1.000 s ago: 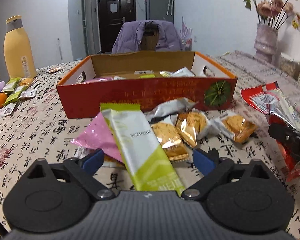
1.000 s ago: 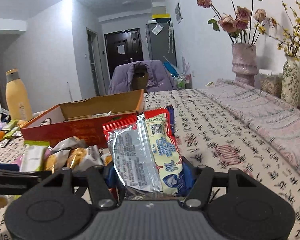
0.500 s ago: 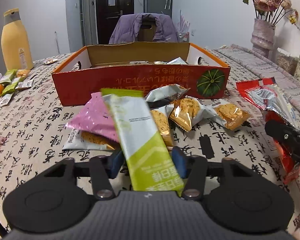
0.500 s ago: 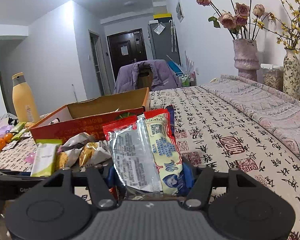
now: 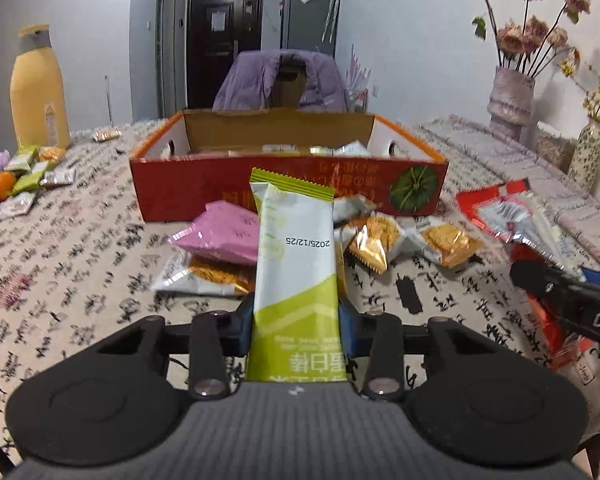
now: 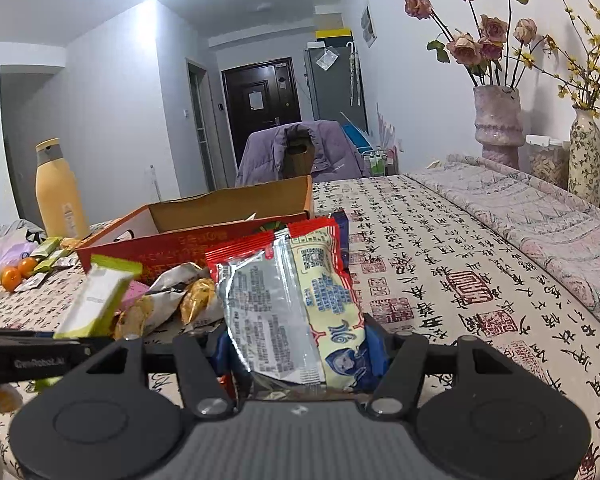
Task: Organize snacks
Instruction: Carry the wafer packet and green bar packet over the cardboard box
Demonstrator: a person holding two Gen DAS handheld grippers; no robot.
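Claw [image 5: 296,330] has now clamped the green snack bar [image 5: 294,264].

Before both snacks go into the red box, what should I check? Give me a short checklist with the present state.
1. Left gripper shut on green bar: ok.
2. Right gripper shut on red packet: ok.
3. Red box open on top: ok.
4. Free room inside box: cannot tell, floor mostly hidden.
5. Loose cracker packs lie before the box; holding the bar above them: ok.
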